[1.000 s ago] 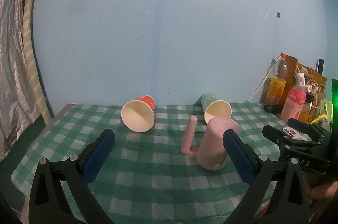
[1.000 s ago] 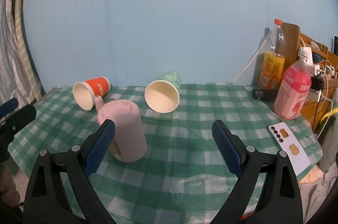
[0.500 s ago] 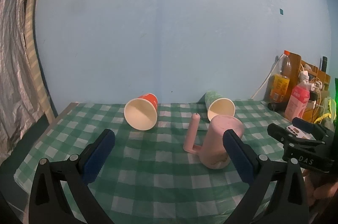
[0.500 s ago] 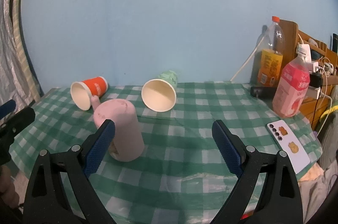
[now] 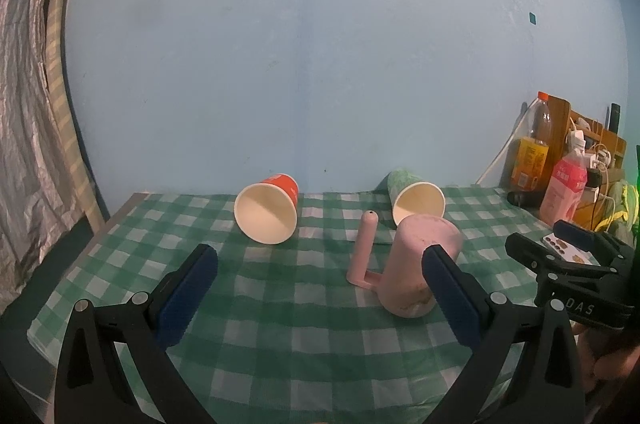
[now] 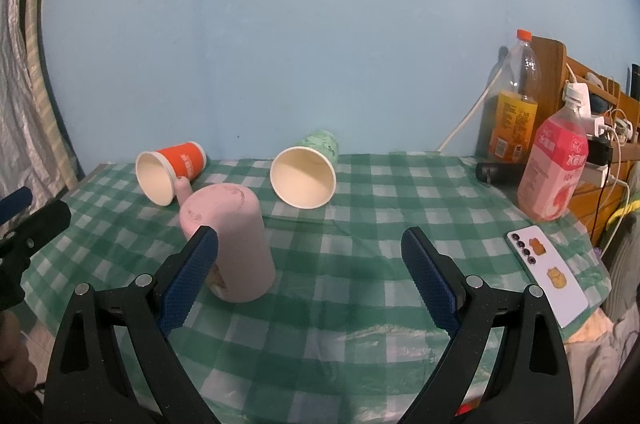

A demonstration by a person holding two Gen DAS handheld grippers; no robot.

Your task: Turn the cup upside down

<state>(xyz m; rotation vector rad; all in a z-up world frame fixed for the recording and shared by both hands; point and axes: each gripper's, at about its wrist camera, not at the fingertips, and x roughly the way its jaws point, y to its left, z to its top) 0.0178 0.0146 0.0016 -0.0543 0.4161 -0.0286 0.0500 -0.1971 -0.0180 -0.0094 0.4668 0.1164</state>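
Note:
A pink cup (image 5: 416,264) with a long handle (image 5: 364,248) stands upside down on the green checked tablecloth (image 5: 280,324); it also shows in the right wrist view (image 6: 236,244). An orange paper cup (image 5: 268,212) and a green paper cup (image 5: 416,202) lie on their sides behind it, mouths toward me. They also show in the right wrist view: the orange cup (image 6: 168,172) and the green cup (image 6: 308,174). My left gripper (image 5: 320,292) is open and empty, short of the cups. My right gripper (image 6: 310,280) is open and empty, with the pink cup by its left finger.
At the right stand an orange-drink bottle (image 6: 514,104) and a pink bottle (image 6: 554,164), with a wooden shelf with chargers and cables (image 6: 600,128) behind. A dark cylinder (image 6: 496,172) and a phone (image 6: 548,272) lie near the right edge. A blue wall is close behind.
Both grippers have drawn back and risen a little, so the table looks farther away. The pink cup and paper cups have not moved. Both grippers stay open.

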